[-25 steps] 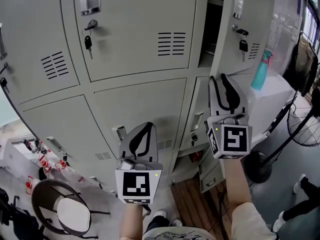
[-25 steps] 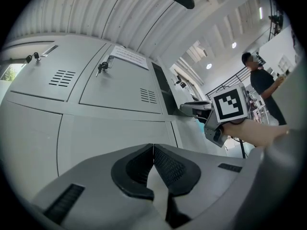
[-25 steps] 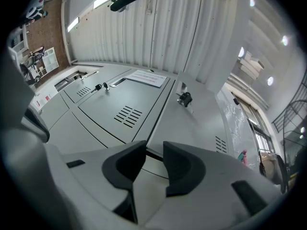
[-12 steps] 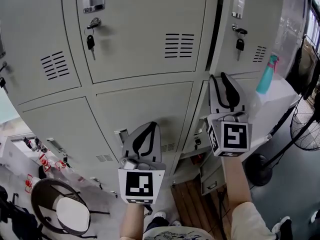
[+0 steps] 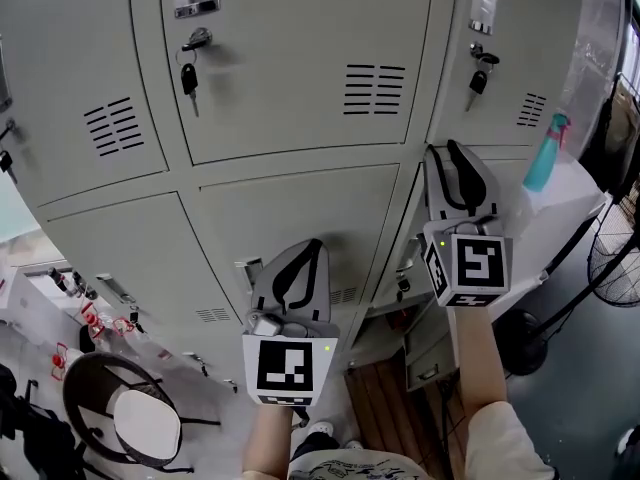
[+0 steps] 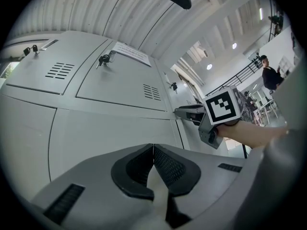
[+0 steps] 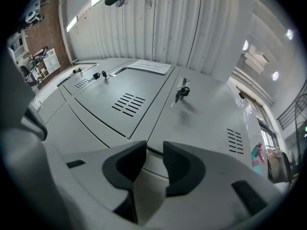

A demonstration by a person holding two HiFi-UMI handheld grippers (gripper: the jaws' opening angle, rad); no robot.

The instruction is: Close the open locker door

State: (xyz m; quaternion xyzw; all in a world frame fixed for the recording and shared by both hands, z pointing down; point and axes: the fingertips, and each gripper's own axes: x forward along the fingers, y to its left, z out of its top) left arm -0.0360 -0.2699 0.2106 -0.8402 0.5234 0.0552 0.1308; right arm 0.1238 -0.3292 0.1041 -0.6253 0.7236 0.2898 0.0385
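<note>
door (image 5: 515, 68) at upper right of locker bank (image 5: 290, 198) looks shut, closing step about done; right gripper (image 5: 447, 151) narrowly open and empty, left gripper (image 5: 310, 246) pinched together; next: firm latch-check push.

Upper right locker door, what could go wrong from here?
1. The door looks flush, but nothing shows it latched; it might swing out again once the right gripper, jaws apart and empty near its lower edge, pulls away.
2. The key hangs from the lock just above that gripper; an upward slip could snag it.
</note>
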